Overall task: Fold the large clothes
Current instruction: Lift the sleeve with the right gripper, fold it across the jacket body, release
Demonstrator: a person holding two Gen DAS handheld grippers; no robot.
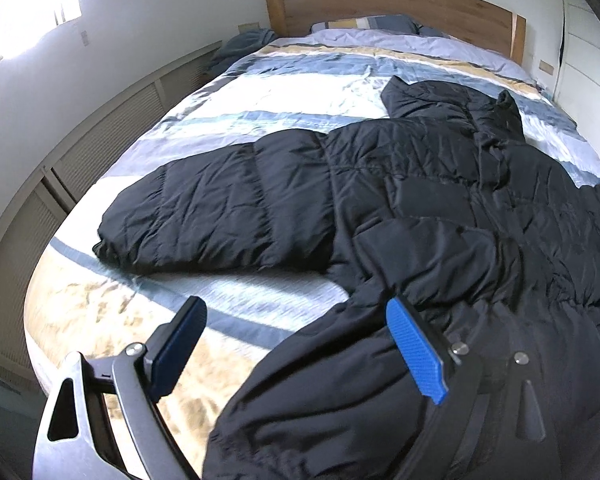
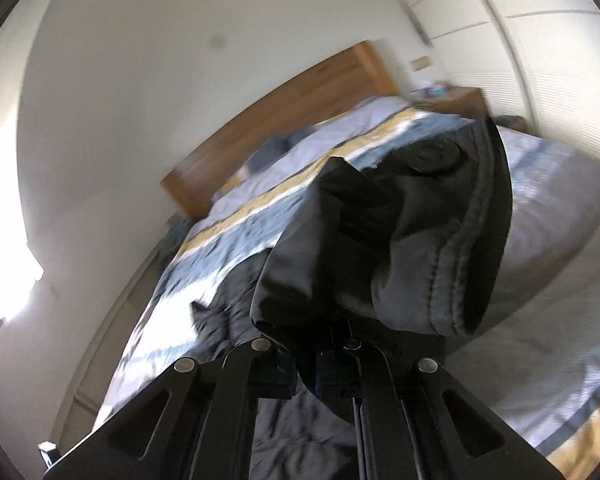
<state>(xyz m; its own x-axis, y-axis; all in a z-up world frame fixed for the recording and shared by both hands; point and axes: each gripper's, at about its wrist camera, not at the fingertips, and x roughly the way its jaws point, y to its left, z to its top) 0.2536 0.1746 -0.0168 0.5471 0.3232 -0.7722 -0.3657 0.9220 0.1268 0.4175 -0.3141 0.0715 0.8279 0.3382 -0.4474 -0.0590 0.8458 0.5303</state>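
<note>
A large black puffer jacket point(image 1: 420, 208) lies spread on the striped bed point(image 1: 260, 92), one sleeve point(image 1: 204, 216) stretched to the left. My left gripper point(image 1: 296, 336) is open, its blue pads point(image 1: 416, 356) apart over the jacket's near hem. In the right wrist view my right gripper point(image 2: 306, 376) is shut on a bunched fold of the black jacket point(image 2: 400, 240), lifted above the bed point(image 2: 560, 240). The fold hides the fingertips.
A wooden headboard point(image 1: 380, 4) and pillows point(image 1: 364, 24) stand at the far end. Low louvred cabinets point(image 1: 112, 128) run along the bed's left side. A white wardrobe point(image 1: 588, 64) is at the right. A wooden nightstand point(image 2: 456, 100) stands beside the bed.
</note>
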